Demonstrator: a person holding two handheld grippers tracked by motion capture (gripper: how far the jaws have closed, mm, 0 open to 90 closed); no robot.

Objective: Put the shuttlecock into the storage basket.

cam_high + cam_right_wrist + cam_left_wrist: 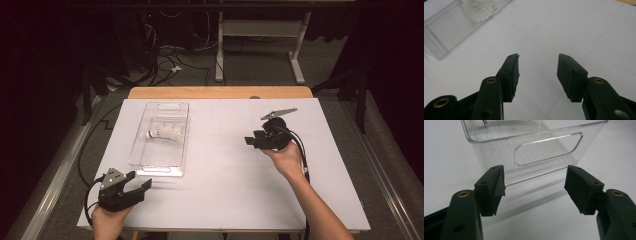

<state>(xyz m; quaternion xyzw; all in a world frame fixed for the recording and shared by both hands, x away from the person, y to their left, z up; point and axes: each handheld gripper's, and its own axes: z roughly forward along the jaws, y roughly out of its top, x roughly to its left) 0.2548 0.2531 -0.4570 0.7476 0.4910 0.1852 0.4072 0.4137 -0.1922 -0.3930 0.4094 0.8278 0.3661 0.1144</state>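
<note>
A clear plastic bin lies on the white table, left of centre. A white shuttlecock rests inside it, lying on its side. My left gripper sits at the table's front left, just short of the bin's near end wall, its jaws open and empty. Right of centre, my right gripper is held above the table, pointing left toward the bin, jaws open with nothing between them. In the right gripper view the shuttlecock and the bin show at the upper left.
The table's wooden far edge borders a dark floor with cables and a metal desk frame. Black cables trail from both grippers. Bare white surface lies between the bin and my right gripper.
</note>
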